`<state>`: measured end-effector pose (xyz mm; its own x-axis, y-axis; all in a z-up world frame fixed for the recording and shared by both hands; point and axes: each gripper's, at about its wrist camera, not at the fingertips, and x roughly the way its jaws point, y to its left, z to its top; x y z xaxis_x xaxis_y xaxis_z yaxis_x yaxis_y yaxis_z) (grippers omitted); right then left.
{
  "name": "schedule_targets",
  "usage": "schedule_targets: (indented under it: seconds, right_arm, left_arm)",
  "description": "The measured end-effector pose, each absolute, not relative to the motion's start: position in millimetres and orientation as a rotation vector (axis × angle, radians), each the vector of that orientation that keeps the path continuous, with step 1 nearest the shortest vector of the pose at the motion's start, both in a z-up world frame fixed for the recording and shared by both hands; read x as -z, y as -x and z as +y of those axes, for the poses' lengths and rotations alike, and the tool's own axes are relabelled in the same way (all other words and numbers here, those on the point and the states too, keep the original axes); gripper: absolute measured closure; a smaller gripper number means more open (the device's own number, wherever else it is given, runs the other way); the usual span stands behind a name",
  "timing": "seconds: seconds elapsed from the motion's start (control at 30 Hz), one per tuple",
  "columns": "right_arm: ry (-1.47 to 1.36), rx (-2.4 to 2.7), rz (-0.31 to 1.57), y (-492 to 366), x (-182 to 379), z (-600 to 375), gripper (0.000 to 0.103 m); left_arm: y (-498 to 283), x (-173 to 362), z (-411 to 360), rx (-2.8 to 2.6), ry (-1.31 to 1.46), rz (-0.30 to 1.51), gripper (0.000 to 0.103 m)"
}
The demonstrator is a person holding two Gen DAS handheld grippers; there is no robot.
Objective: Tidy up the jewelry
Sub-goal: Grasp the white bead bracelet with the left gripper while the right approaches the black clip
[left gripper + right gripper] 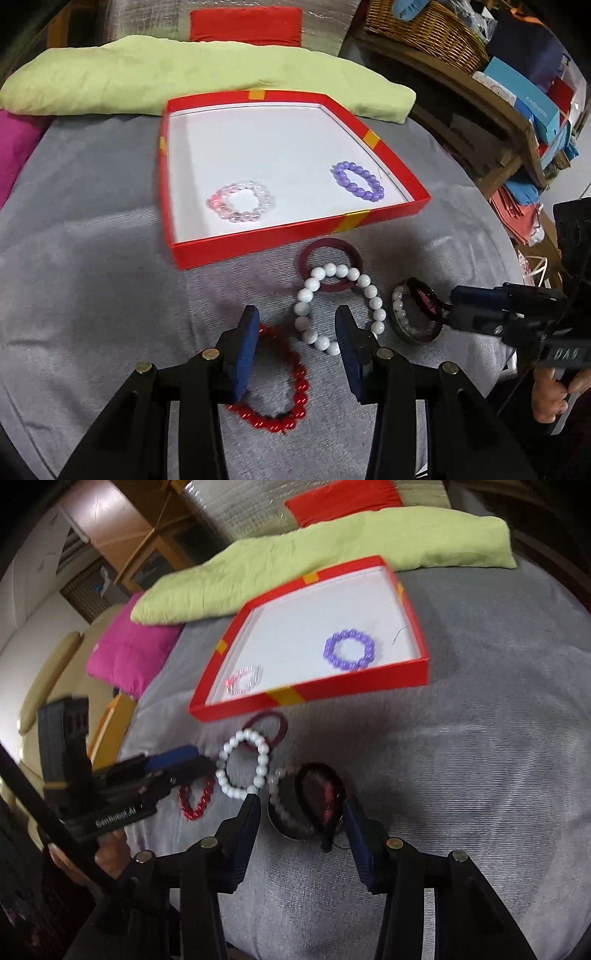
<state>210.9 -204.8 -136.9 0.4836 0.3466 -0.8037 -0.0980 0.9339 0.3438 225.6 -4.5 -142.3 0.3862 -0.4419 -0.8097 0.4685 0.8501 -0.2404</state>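
Your left gripper (297,328) hung wide open and empty over the red bead bracelet (282,384) on the grey cloth (92,295), while your right gripper (301,814), equally spread, straddled the dark bangle cluster (306,805) without gripping, just short of the red tray (295,230).

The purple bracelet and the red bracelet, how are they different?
The purple bracelet lies inside the red box; the red bracelet lies outside it on the grey cloth. The purple one forms a neat ring; the red one is stretched into a long, uneven loop. The open left gripper hovers over the red one only. Both are strings of round beads.
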Motion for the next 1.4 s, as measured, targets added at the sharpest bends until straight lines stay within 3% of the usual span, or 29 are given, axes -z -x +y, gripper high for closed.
schedule_targets:
  seconds: [0.17, 0.27, 0.33, 0.4, 0.5, 0.57, 0.97, 1.03, 1.1, 1.4]
  right_arm:
    - [-0.234, -0.271, 1.046, -216, 143, -202, 0.054]
    - [-0.201, -0.252, 1.058, -218, 148, -198, 0.054]
    - [-0.183, -0.245, 1.065, -219, 151, -198, 0.056]
    - [-0.159, -0.231, 1.059, -220, 153, -198, 0.080]
    - [-0.163, -0.221, 1.052, -221, 153, -203, 0.094]
    - [-0.176, -0.217, 1.047, -220, 152, -208, 0.095]
    - [-0.258, -0.194, 1.037, -218, 140, -229, 0.095]
    - [-0.277, -0.205, 1.064, -218, 143, -230, 0.092]
    - [-0.281, -0.230, 1.082, -216, 145, -229, 0.078]
    - [-0.353, -0.263, 1.121, -217, 155, -233, 0.075]
  left_arm:
    - [-231, 148, -15, 0.597, -0.052, 1.031, 0.060]
    - [-235, 153, -19, 0.604, -0.051, 1.051, 0.075]
    - [-234, 154, -20, 0.607, -0.064, 1.051, 0.078]
    - [-233, 154, -20, 0.610, -0.074, 1.046, 0.088]
    - [-233, 154, -19, 0.620, -0.069, 1.041, 0.093]
    - [-233, 154, -17, 0.633, -0.060, 1.040, 0.093]
    - [-221, 126, -8, 0.661, -0.031, 0.943, 0.093]
    - [-217, 120, -7, 0.667, -0.035, 0.925, 0.093]
    - [-213, 114, -6, 0.676, -0.041, 0.905, 0.093]
    - [-211, 107, 3, 0.656, -0.023, 0.882, 0.093]
